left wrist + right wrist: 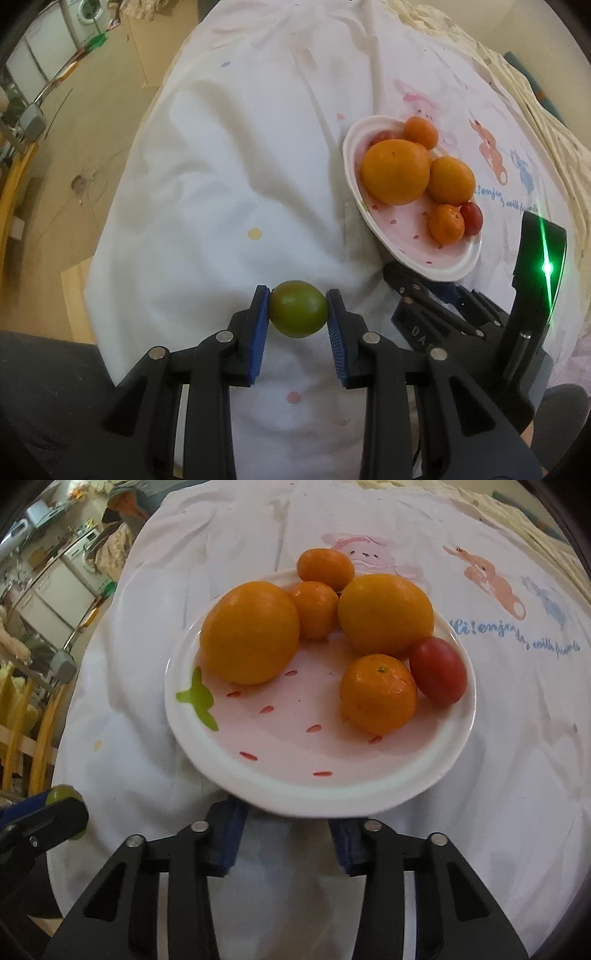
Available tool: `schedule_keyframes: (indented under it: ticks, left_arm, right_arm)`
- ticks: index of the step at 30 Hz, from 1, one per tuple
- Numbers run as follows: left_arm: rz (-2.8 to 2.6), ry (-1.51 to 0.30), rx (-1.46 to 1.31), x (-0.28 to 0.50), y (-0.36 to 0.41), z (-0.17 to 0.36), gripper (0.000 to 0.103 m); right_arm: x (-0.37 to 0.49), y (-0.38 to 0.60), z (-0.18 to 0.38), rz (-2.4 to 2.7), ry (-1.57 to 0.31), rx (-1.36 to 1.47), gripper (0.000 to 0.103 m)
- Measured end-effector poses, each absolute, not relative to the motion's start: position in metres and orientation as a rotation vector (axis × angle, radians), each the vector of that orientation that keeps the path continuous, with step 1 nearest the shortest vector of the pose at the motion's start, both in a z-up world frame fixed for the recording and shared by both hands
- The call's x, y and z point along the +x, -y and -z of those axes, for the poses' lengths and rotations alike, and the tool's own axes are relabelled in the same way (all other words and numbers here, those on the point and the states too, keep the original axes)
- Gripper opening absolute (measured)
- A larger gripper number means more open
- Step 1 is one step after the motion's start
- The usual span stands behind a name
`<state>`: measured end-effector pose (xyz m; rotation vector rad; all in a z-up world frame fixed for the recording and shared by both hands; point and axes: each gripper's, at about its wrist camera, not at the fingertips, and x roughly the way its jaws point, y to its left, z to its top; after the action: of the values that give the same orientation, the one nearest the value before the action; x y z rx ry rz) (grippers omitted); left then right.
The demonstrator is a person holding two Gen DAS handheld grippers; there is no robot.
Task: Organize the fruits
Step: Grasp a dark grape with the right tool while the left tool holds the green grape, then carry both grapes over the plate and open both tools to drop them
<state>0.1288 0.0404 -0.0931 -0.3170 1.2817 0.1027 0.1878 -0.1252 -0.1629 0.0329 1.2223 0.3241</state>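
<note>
Left wrist: your left gripper clamps a smooth round lime over wrinkled cloth; your right gripper sits narrowly open, empty, under the glossy plate.

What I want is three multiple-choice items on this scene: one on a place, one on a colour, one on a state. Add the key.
1. The plate lies on:
A) a white printed cloth
B) bare wood
C) a sink
2. The fruit at the left gripper is:
A) red
B) orange
C) green
3. The left gripper is:
A) open and empty
B) shut on the fruit
C) shut on the plate's rim

Key: 1 A, cloth with cartoon prints shows all round the plate. 2 C, it is plainly green beside the orange and red fruits on the plate. 3 B, both blue pads press on its sides.
</note>
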Motion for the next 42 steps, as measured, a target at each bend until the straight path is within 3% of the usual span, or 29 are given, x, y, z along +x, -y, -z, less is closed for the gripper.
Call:
schedule_keyframes:
  ticks: [2,16,30,42]
  left_arm:
    - [-0.099,-1.274,-0.309,0.128,-0.039,0.091,0.027]
    - [-0.126,-1.231,-0.339,0.126,-0.051,0.087,0.027]
    - [-0.08,-1.159,-0.313,0.124,-0.049,0.054,0.027]
    - [-0.006,-1.102,-0.234,0.164,-0.036,0.012,0.027]
  right_arm:
    - [0.19,0.129,0.163,-0.339,-1.237,0.044,0.025]
    - [0.165,0.152,0.144,-0.385,-1.314,0.151,0.024]
    - [0.142,0.208,0.067,-0.404,-1.177,0.239,0.024]
    - [0.188,0.247,0.034,-0.413,-1.083,0.285,0.024]
